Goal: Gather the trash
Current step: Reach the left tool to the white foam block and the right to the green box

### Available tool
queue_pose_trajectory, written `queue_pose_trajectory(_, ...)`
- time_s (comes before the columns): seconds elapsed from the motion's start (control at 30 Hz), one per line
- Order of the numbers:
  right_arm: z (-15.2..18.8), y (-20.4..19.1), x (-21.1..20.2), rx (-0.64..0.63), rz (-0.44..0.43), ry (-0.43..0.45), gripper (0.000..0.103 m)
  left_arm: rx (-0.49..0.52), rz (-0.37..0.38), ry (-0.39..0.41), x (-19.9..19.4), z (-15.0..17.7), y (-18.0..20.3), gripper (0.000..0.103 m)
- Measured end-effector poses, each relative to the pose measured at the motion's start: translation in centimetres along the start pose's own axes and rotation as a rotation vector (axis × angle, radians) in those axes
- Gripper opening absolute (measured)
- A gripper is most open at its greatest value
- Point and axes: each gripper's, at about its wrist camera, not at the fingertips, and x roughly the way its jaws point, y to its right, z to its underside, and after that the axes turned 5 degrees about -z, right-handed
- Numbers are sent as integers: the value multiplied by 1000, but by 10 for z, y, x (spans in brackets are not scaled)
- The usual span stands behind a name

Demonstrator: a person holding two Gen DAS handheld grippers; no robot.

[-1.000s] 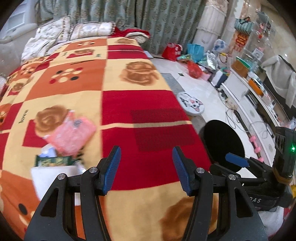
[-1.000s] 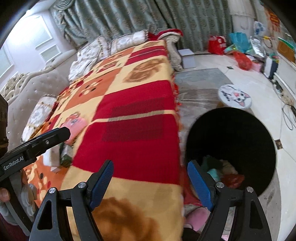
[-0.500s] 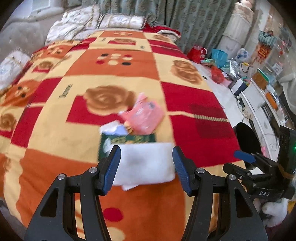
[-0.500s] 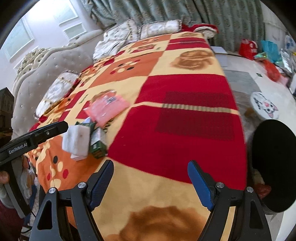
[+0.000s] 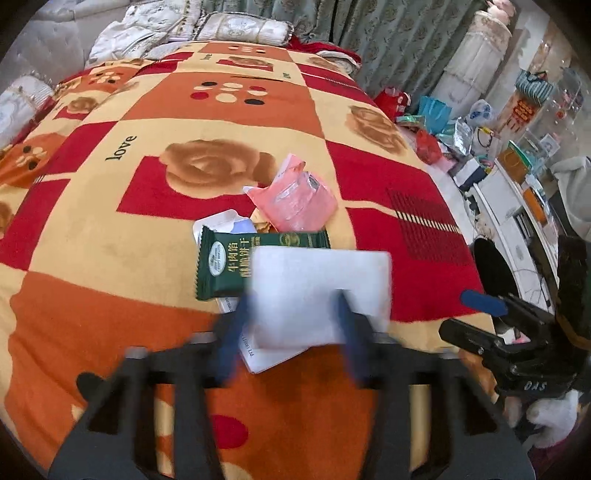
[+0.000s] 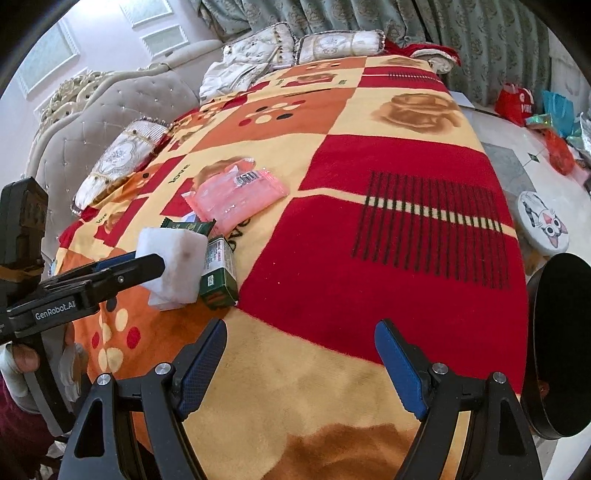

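Note:
A pile of trash lies on the patterned blanket. On top is a white foam block, also in the right wrist view. Under it lie a green snack wrapper, a pink plastic packet, a small green box and white paper. My left gripper is blurred, its fingers either side of the block's near edge, jaws still apart. My right gripper is open and empty above the blanket's near edge. The black trash bin stands at the right beside the bed.
Pillows lie at the head of the bed. A padded headboard runs along the left. Bags and clutter cover the floor on the right, with a round cat-face stool near the bin.
My left gripper has swung from the bin side to the trash pile and closed in around the white block. My right gripper has turned left, away from the bin, toward the bed.

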Motion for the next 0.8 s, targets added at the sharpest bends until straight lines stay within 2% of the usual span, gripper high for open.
queue_pose_trajectory(0.2, -6, -13, 8, -28, -14, -10, 81, -8, 24, 31, -20, -1, -17, 17)
queue_pose_trajectory(0.37, -9, -26, 15, -56, -26, -20, 81, -26, 2, 80, -42, -5, -37, 15)
queue_pose_trajectory(0.6, -15, -41, 35, -122, -28, -49, 81, -79, -95, 73, -54, -4, -86, 14)
queue_pose_trajectory(0.8, -30, -43, 48, -130, -18, -44, 81, -143, -196, -2, -50, 5, -139, 13)
